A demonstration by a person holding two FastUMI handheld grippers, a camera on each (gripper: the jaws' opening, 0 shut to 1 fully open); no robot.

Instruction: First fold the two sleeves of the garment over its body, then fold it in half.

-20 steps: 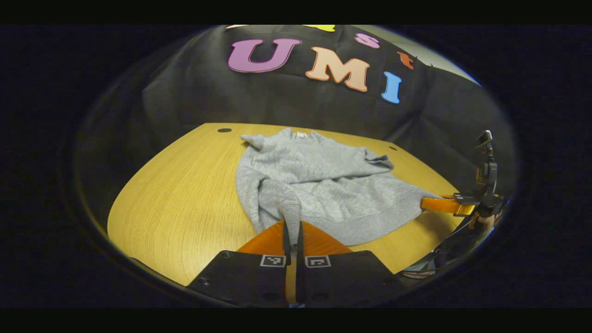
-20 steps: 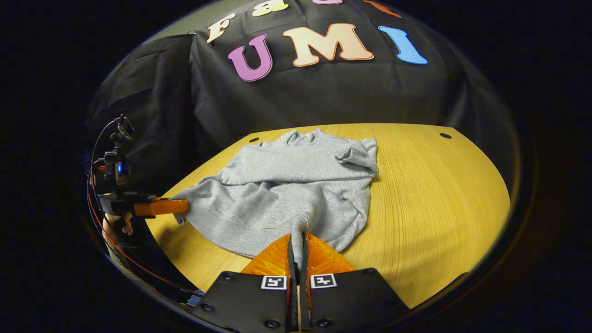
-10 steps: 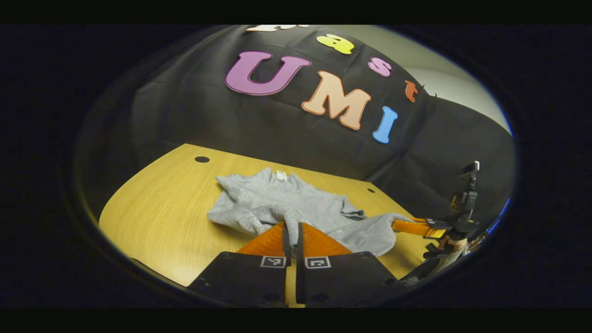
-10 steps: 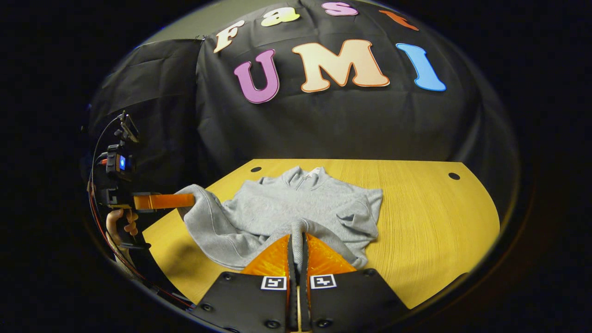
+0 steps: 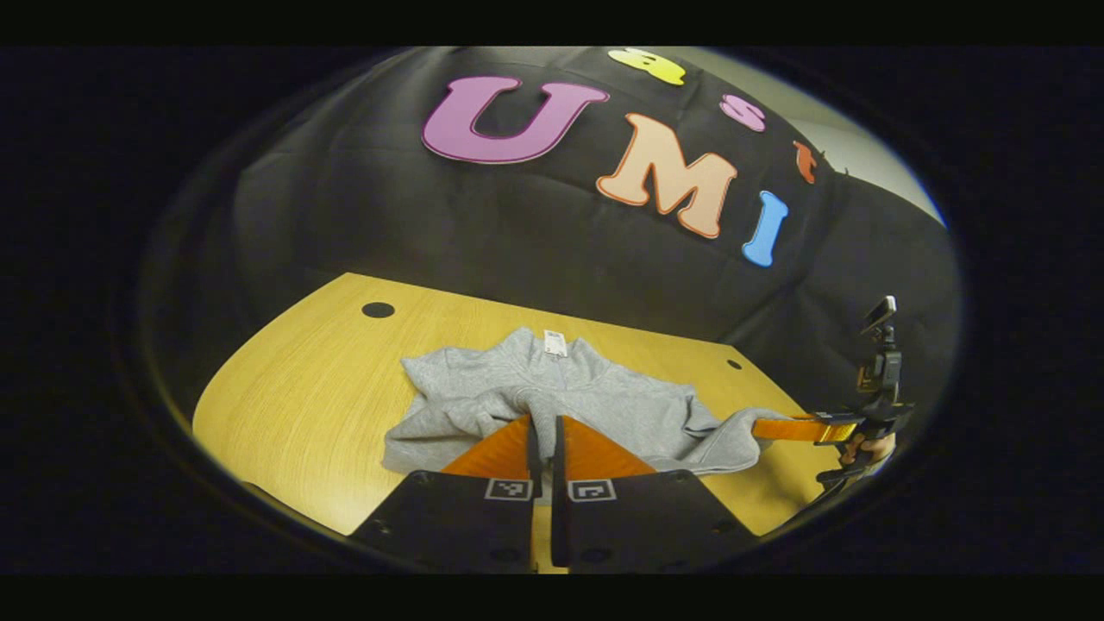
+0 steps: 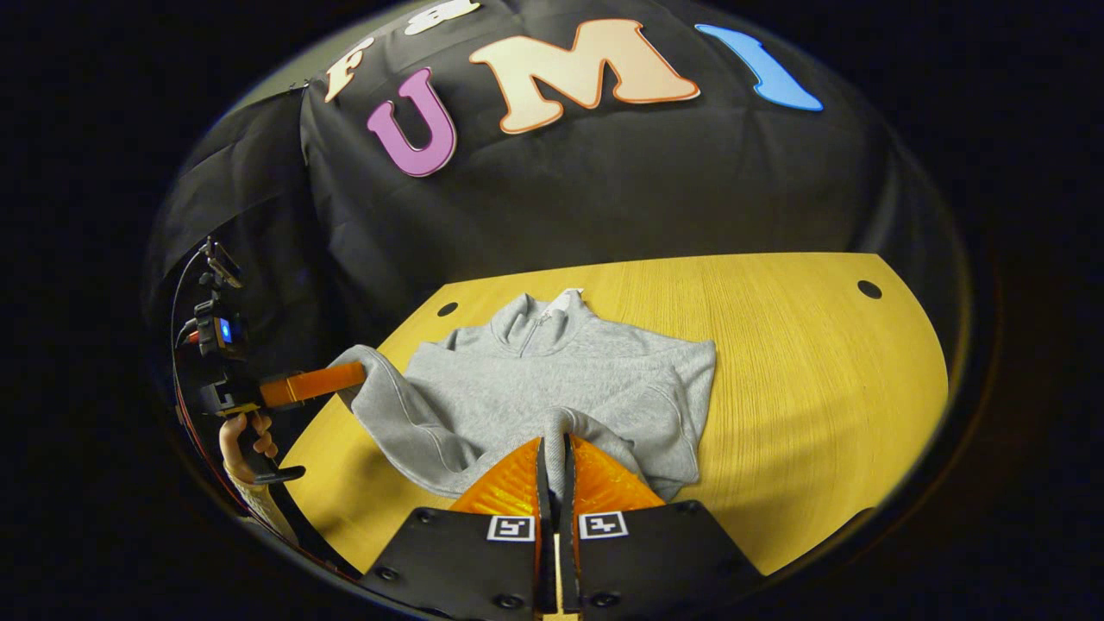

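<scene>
Left gripper view has our left claw (image 5: 542, 431) pinched on the grey fleece pullover's (image 5: 604, 405) hem above the yellow wooden worktop (image 5: 293, 388), our right claw (image 6: 552, 448) likewise clamping hem, collar tag (image 5: 554, 343) too small to read.

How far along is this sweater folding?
Done: both sleeves look tucked over the grey sweater. In hand: left gripper and right gripper each pinch its hem, lifted toward the collar. Left: lay the hem down to finish the half-fold.
</scene>
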